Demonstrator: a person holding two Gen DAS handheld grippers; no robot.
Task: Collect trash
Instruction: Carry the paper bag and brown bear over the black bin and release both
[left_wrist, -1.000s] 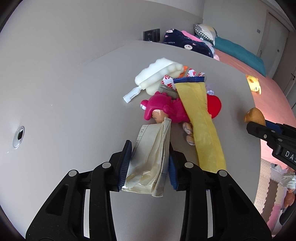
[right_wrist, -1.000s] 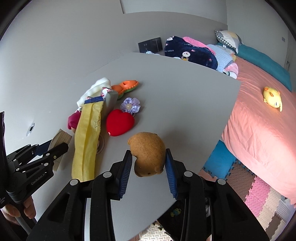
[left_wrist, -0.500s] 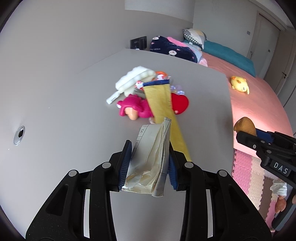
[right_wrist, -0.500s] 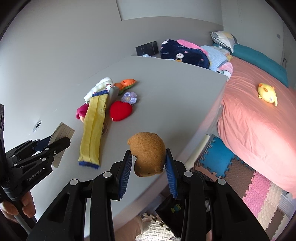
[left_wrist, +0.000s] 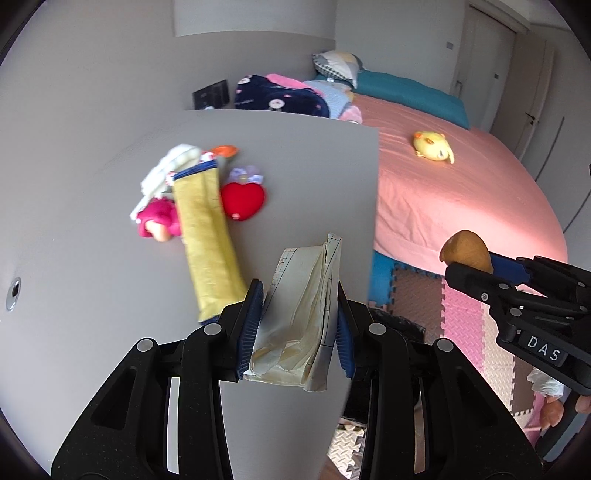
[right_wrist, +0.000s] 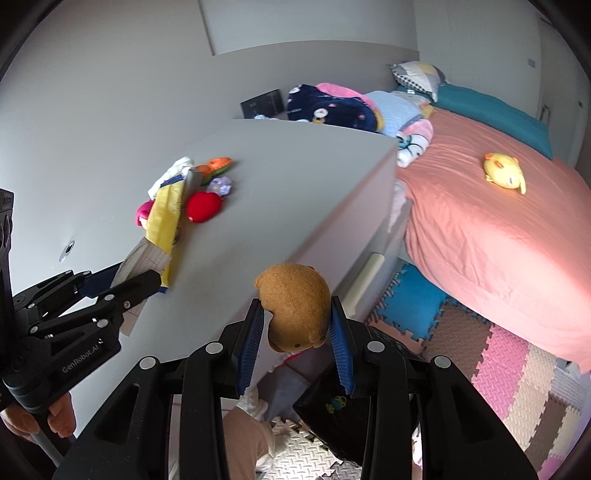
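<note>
The crumpled paper wrapper (left_wrist: 301, 325), light and limp enough to need a pinch across its bunched middle, is clamped between the pads of the left tool (left_wrist: 300, 330) above the near edge of the grey tabletop (left_wrist: 314, 184). The brown plush lump (right_wrist: 295, 304), soft and squashy, is gripped at its sides by the right tool (right_wrist: 295, 334), off the tabletop's corner over the foam floor mats (right_wrist: 498, 369). Both tools tilt steeply downward, with a dark bin-like container (right_wrist: 332, 406) apparently below the right one, while a yellow pouch (left_wrist: 207, 236) and red heart (left_wrist: 243, 199) remain on the tabletop.
</note>
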